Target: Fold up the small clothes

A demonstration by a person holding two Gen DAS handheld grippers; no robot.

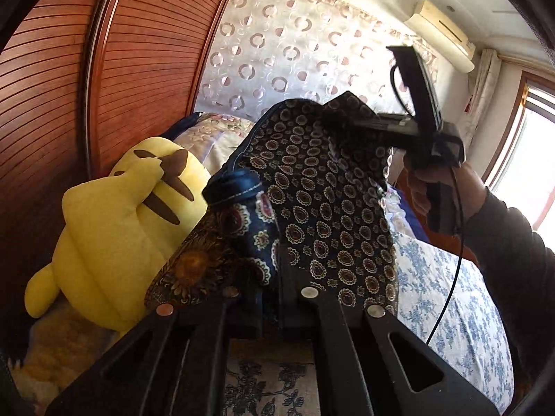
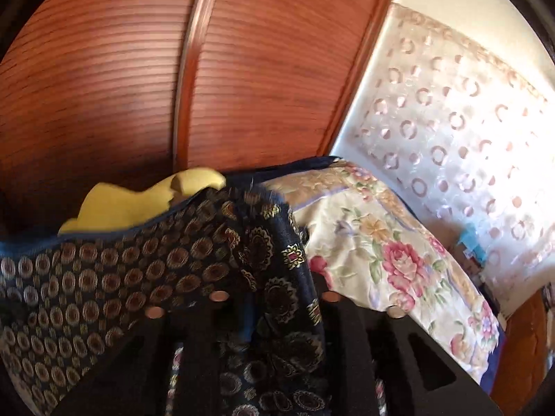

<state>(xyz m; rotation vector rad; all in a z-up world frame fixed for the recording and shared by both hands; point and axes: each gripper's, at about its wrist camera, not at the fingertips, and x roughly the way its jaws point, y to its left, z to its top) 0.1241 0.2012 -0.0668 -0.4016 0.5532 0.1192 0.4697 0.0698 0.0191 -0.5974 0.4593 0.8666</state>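
Note:
A dark navy garment (image 1: 329, 215) printed with gold and red medallions hangs in the air between my two grippers, above the bed. My left gripper (image 1: 270, 277) is shut on its lower edge, the cloth bunched between the fingers. In the left wrist view my right gripper (image 1: 329, 119), held by a hand (image 1: 430, 180), meets the garment's raised far corner. In the right wrist view the garment (image 2: 104, 277) drapes over the left finger and hangs through the gap of my right gripper (image 2: 277, 287), whose jaws stand apart. The pads are hidden by cloth.
A yellow plush toy (image 1: 114, 228) lies at the left against the slatted wooden wardrobe (image 1: 138, 52). A blue-flowered sheet (image 1: 451, 294) covers the bed below. A flowered quilt (image 2: 381, 249) is piled at the head, under the patterned wall panel (image 2: 451, 121).

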